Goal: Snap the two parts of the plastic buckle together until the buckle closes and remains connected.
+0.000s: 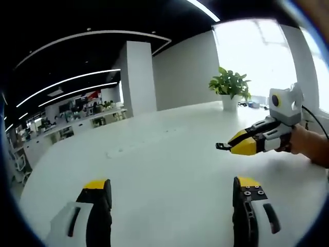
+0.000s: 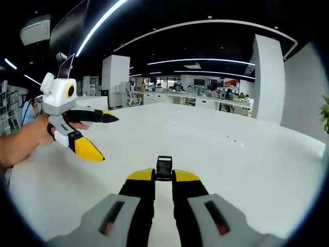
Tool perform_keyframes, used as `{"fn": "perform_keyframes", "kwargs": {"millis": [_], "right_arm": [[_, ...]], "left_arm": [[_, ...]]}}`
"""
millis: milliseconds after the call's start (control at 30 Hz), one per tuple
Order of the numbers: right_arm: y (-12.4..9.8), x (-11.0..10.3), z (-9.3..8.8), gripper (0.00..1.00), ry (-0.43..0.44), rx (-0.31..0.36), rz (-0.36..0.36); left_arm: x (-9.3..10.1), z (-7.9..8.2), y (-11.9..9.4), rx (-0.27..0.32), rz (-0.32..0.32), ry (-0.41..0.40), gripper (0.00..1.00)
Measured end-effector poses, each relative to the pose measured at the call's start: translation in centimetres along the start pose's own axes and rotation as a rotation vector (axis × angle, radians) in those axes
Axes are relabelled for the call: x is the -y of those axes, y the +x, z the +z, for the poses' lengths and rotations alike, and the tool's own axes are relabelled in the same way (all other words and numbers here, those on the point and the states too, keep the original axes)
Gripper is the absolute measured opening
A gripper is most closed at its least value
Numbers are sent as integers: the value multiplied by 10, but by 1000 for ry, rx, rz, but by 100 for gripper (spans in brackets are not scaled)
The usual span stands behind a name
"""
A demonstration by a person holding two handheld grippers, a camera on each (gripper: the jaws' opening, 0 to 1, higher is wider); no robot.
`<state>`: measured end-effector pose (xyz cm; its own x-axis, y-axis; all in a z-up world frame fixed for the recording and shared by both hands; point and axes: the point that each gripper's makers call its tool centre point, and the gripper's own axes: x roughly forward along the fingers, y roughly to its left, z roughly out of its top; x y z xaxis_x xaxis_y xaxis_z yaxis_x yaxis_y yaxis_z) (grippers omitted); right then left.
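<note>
A small black buckle part (image 2: 164, 168) sticks out from between the yellow tips of my right gripper (image 2: 164, 176), which is shut on it just above the white table (image 2: 216, 170). In the left gripper view, that same right gripper (image 1: 229, 146) comes in from the right with the black buckle part (image 1: 222, 146) at its tip. My left gripper (image 1: 172, 186) hangs over the table with its jaws wide apart and nothing between them. In the right gripper view, the left gripper (image 2: 110, 139) shows at the left, open, held by a hand (image 2: 28, 139).
The big white table (image 1: 154, 159) stretches far ahead. A potted plant (image 1: 230, 86) stands at its far edge near a bright window. A white pillar (image 1: 140, 77) and rows of office desks (image 2: 205, 100) lie beyond. A person's forearm (image 1: 311, 146) reaches in from the right.
</note>
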<state>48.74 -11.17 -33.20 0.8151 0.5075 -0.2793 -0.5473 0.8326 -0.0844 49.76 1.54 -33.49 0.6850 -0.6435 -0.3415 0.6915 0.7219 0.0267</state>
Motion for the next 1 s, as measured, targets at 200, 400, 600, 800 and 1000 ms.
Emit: {"fn": "perform_keyframes", "kwargs": {"millis": [200,400,600,800,1000], "right_arm": [[8,10,0,11,6,-13,-9],[17,16,2,11,16,-13,-28],[26,17,0,11,11,-25,-36],[40,23,7,11,25,-15,-46],[49,25,15,11,37,-1,-51]], "left_arm": [[10,-6,2,-24,-27,4,100],[8,-6,4,-27,-41,-24,100],[8,-3,5,-18,-43,-23,100],[11,-5,3,-23,-45,-20,100],[13,-7,-1,-22,-44,-25,100]]}}
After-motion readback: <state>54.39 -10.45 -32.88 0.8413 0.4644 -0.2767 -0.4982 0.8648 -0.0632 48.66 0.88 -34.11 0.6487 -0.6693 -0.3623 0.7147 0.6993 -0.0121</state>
